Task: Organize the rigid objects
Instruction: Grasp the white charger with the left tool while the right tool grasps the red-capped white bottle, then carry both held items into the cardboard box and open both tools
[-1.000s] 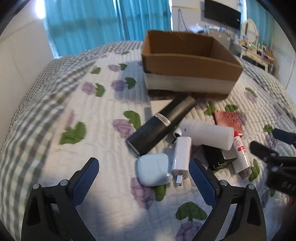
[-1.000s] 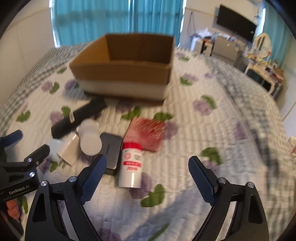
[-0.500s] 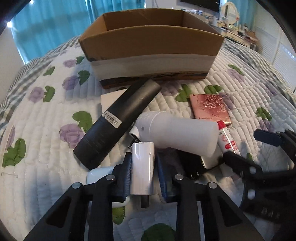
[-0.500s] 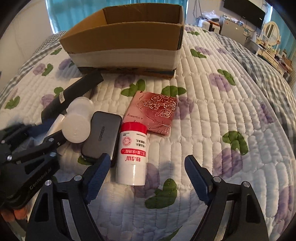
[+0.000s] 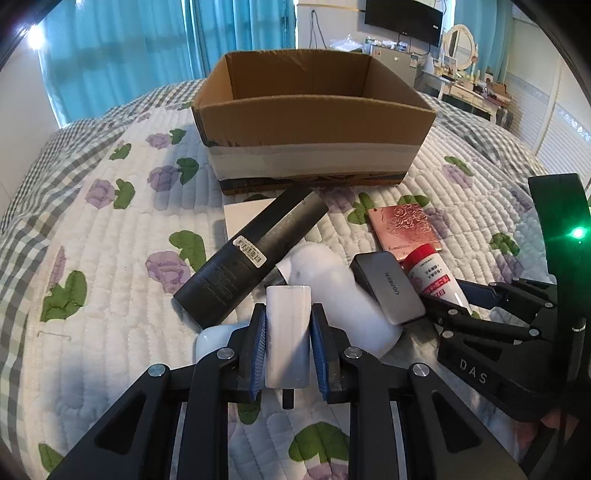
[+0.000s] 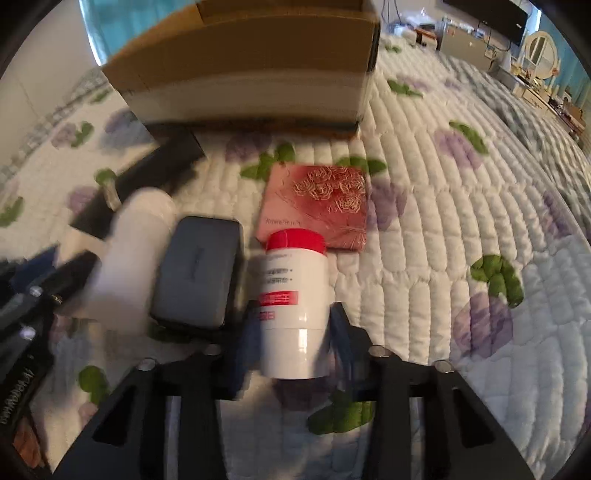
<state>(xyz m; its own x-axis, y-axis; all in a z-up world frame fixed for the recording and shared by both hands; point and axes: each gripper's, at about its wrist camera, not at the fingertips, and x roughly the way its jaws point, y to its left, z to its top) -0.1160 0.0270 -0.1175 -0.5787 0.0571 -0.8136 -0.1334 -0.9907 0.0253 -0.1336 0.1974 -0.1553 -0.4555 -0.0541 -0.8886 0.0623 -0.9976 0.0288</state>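
My left gripper [image 5: 288, 347] is shut on a white charger plug [image 5: 288, 332], held just above the quilt. My right gripper [image 6: 293, 332] is shut on a white bottle with a red cap [image 6: 291, 295]; it also shows in the left wrist view [image 5: 432, 277]. An open cardboard box [image 5: 314, 122] stands behind the pile. A black cylinder [image 5: 255, 254], a white bottle [image 5: 343, 295], a grey power bank [image 5: 388, 288], a pink rose-patterned case [image 5: 402, 225] and a white earbud case [image 5: 212, 336] lie on the bed.
A floral quilted bedspread [image 5: 110, 258] covers the bed. A white card [image 5: 243, 218] lies under the black cylinder. Blue curtains [image 5: 129, 48] hang behind. A dresser with a mirror [image 5: 461, 62] and a wall TV [image 5: 402, 16] stand at the far right.
My left gripper closed on the white charger plug and has lifted it slightly. My right gripper moved forward and closed around the red-capped bottle.
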